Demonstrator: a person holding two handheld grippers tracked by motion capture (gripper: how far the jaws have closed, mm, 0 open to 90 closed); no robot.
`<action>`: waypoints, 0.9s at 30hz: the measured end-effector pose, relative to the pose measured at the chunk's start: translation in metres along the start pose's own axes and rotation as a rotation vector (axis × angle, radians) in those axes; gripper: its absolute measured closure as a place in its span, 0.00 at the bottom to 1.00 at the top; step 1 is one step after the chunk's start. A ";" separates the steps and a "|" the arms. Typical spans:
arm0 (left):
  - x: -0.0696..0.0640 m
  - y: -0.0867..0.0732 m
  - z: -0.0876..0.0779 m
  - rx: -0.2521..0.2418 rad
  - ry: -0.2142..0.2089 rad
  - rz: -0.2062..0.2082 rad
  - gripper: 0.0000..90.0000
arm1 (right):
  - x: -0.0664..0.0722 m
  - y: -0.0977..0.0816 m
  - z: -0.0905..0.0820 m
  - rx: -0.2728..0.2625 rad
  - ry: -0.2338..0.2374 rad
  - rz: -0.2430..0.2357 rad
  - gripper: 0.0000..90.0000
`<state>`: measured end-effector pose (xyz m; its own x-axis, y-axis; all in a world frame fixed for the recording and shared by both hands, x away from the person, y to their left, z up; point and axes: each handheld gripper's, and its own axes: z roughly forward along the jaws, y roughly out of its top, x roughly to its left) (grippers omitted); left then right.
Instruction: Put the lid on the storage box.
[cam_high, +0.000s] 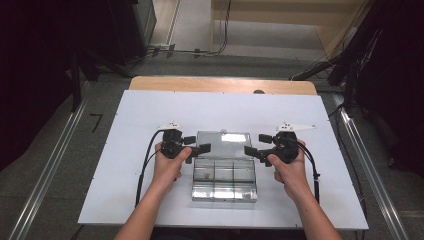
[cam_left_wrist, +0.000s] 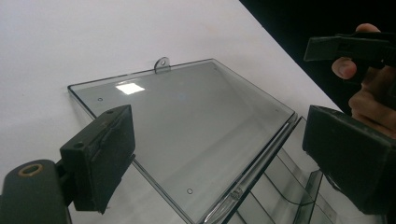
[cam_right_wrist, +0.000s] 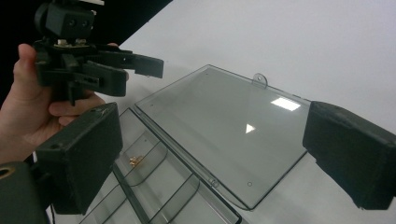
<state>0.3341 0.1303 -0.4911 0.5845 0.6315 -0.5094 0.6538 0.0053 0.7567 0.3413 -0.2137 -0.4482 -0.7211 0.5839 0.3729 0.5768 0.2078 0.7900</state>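
Observation:
A clear plastic compartment box (cam_high: 224, 184) lies open at the middle of the white table, its lid (cam_high: 222, 143) folded flat on the far side. A small gold piece (cam_high: 205, 175) rests in the near-left compartment, and it shows in the right gripper view as the gold piece (cam_right_wrist: 135, 161). My left gripper (cam_high: 199, 145) hovers open at the lid's left edge. My right gripper (cam_high: 256, 145) hovers open at the lid's right edge. In the left gripper view the lid (cam_left_wrist: 187, 116) lies between and beyond the jaws of my left gripper (cam_left_wrist: 224, 154). The right gripper view has the lid (cam_right_wrist: 224, 126) in front of my right gripper (cam_right_wrist: 215, 149).
The white board (cam_high: 150, 110) has bare room all around the box, with a wooden strip (cam_high: 222, 84) along its far edge. Dark stands and cables border the floor on both sides. The other hand's gripper (cam_right_wrist: 137, 77) faces me across the box.

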 end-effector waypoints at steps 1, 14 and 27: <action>0.000 0.000 0.000 0.001 0.001 -0.001 0.11 | 0.000 0.000 0.001 0.002 -0.004 0.010 0.04; 0.000 -0.002 0.001 0.013 0.042 -0.021 0.18 | -0.009 -0.009 0.014 0.035 -0.073 0.106 0.16; 0.005 -0.005 0.003 0.027 0.078 -0.059 0.26 | -0.016 -0.018 0.024 0.078 -0.126 0.157 0.23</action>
<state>0.3357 0.1309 -0.4985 0.5060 0.6891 -0.5188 0.6996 0.0240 0.7142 0.3517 -0.2084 -0.4800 -0.5693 0.7064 0.4207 0.7096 0.1636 0.6854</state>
